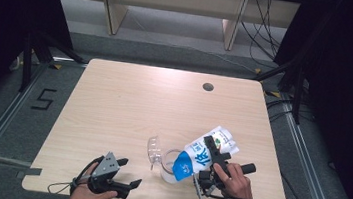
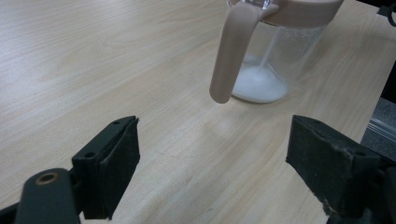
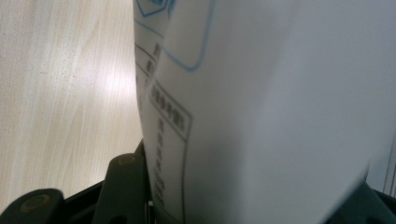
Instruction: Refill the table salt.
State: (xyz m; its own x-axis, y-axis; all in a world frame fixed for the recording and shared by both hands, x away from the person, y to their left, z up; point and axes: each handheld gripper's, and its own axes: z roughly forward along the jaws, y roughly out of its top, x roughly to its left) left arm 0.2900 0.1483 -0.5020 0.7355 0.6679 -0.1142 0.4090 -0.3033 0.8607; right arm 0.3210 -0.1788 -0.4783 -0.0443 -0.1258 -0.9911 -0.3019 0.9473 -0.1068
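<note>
A white and blue bag (image 1: 202,155) is tilted mouth-down over a clear jug (image 1: 169,168) near the table's front edge. My right gripper (image 1: 216,152) is shut on the bag's middle. In the right gripper view the bag (image 3: 261,102) shows blue print between the jaws of my right gripper (image 3: 247,203). The jug (image 2: 275,60) has a beige handle (image 2: 231,56) and rim, with a white powder heap (image 2: 259,84) at its bottom. Its clear lid (image 1: 153,150) stands up on the left. My left gripper (image 1: 131,171) is open left of the jug, and that gripper (image 2: 215,163) holds nothing.
The wooden table (image 1: 128,104) has a round cable hole (image 1: 208,87) at the back right. The front edge runs close under both hands. Beyond the table stand wooden furniture legs (image 1: 116,12), and cables (image 1: 267,34) hang there.
</note>
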